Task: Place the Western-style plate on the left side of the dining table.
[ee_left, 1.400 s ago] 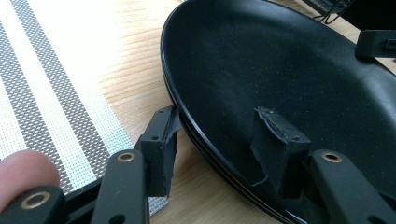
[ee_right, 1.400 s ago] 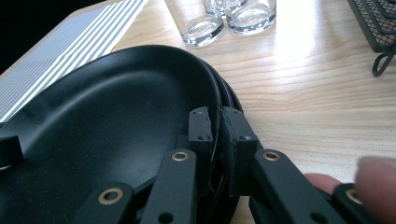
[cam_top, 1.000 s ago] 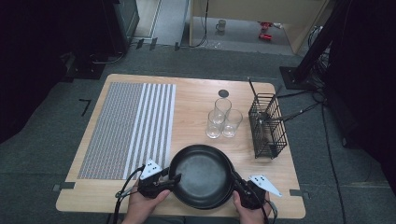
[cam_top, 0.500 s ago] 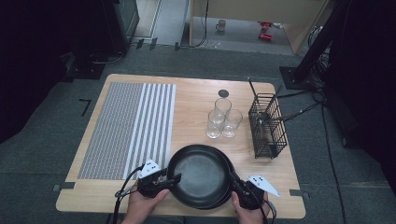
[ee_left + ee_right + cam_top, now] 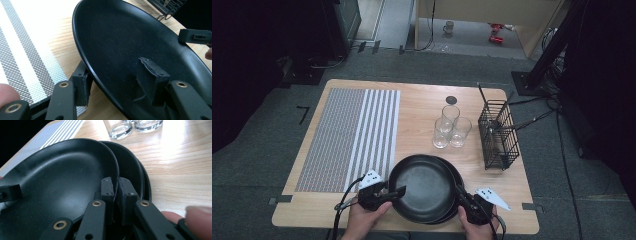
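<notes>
Two black plates sit stacked at the lower middle of the desk (image 5: 422,95). The top plate (image 5: 422,187) is tilted up; the right tool (image 5: 468,204) is clamped tight on its right rim, while the left tool (image 5: 393,192) has just been opening, its pads straddling the left rim without pressing. Lifting has barely begun; separating it from the lower plate (image 5: 133,173) and placing it remain.

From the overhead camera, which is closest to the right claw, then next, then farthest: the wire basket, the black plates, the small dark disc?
1. Black plates: clamped in the right claw, near table edge.
2. Wire basket: farther back, right side.
3. Small dark disc: farthest, beyond the glasses.
</notes>
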`<state>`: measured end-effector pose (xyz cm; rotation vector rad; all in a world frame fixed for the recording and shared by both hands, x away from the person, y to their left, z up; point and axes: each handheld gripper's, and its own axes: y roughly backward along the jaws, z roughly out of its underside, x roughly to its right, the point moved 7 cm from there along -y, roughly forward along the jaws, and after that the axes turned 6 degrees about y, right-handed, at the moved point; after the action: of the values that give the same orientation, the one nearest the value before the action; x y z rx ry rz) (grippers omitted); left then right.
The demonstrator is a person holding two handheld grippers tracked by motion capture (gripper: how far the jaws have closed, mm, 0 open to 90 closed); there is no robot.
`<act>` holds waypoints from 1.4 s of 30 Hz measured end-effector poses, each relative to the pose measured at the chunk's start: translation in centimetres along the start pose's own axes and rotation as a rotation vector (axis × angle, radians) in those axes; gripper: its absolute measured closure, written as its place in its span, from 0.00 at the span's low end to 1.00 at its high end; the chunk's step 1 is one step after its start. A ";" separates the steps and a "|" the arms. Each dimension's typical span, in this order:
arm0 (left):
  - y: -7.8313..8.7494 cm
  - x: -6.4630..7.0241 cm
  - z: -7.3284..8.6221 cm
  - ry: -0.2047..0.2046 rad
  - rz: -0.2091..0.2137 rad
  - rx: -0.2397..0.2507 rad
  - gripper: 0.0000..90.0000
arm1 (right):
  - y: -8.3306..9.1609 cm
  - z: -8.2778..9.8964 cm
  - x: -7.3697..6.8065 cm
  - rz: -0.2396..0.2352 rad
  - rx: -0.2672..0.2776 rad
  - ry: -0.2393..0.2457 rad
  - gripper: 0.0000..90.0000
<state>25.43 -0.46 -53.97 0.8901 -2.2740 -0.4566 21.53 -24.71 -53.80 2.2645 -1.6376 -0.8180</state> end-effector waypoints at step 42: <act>3.0 -1.4 -1.0 -0.010 -0.036 0.060 0.60 | -1.0 0.7 -1.8 -0.094 -0.020 -0.008 0.90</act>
<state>25.44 2.60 -52.28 0.9615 -2.2946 -0.4114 21.52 -22.65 -54.31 2.3423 -1.5292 -0.8618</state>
